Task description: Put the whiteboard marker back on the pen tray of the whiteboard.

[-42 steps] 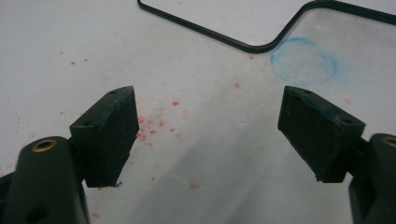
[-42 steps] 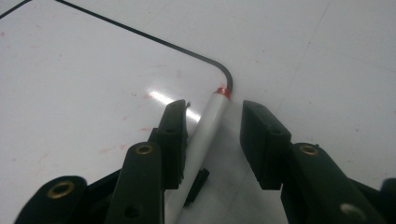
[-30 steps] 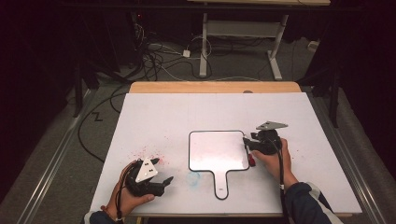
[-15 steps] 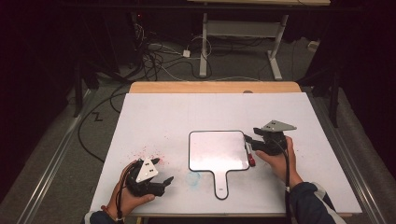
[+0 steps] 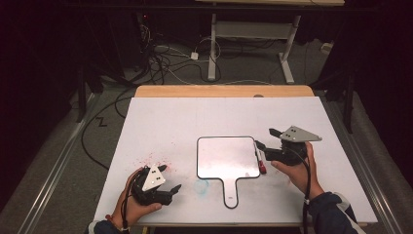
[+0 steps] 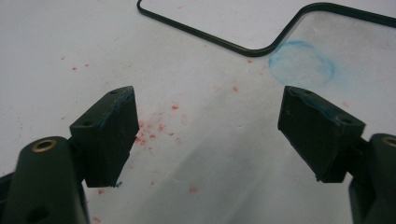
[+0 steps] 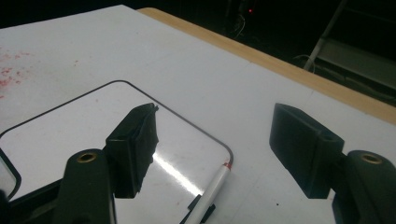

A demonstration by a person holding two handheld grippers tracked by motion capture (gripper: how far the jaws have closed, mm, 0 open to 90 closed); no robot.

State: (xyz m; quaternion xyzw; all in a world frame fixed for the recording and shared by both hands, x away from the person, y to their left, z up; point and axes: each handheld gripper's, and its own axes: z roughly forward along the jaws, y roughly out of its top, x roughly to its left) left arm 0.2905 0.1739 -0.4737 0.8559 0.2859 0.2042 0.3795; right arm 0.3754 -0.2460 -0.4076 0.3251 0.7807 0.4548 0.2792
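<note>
White marker [image 7: 211, 188] at whiteboard [image 5: 227, 157] edge, below parted right claw [image 5: 265, 141].

On the table [image 5: 170, 122] there are one paddle-shaped whiteboard [image 5: 227, 157], one marker [image 5: 261, 162] — and two hand-held grippers: left [image 5: 170, 181], right [image 5: 265, 139].

High view: overhead, facing forward-down, far | gripper views: low, close along jaws | shared: whiteboard paddle [image 5: 227, 157] on table [image 5: 165, 122]
</note>
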